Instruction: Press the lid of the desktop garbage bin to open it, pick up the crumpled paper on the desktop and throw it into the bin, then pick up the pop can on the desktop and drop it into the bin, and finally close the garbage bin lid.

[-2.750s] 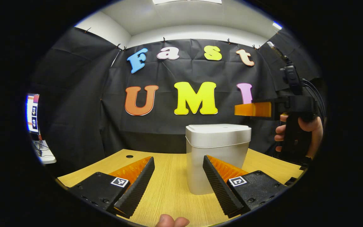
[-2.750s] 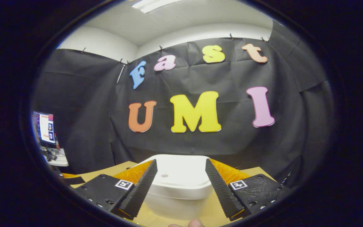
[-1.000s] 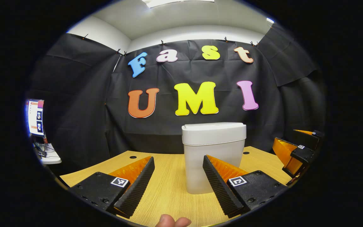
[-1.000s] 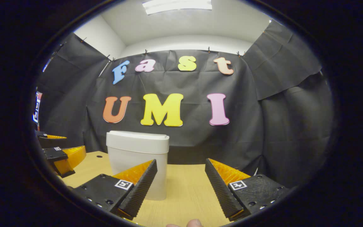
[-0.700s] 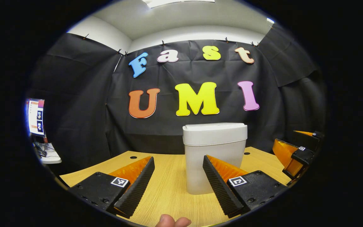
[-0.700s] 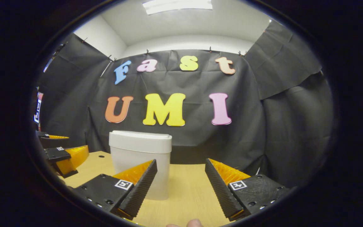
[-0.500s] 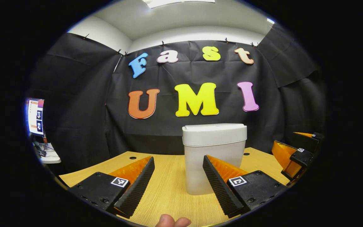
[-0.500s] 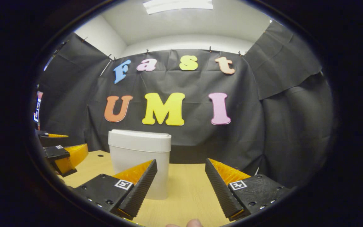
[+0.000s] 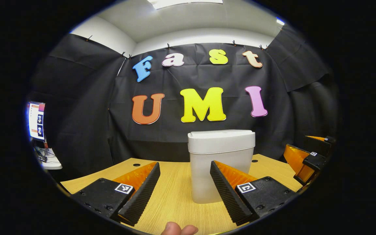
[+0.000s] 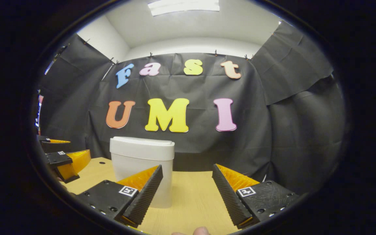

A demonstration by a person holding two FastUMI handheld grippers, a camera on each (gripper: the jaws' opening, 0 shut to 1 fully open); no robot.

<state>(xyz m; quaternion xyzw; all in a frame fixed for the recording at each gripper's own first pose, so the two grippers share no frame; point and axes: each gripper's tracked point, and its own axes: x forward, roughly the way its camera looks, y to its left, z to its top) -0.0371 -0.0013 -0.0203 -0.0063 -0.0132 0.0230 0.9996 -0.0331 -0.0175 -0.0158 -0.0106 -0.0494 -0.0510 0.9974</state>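
While both grippers hover low over the desk:
Bin: white plastic lidded garbage bin upright on light wooden desktop, lid down, contents hidden.
Writing: none legible on it.
Left gripper: fingers spread, empty.
Right gripper: fingers spread, empty, bin beyond its left finger.

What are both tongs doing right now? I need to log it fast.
Left tongs: open, holding nothing, bin standing ahead of them.
Right tongs: open, holding nothing, bin ahead to their left.
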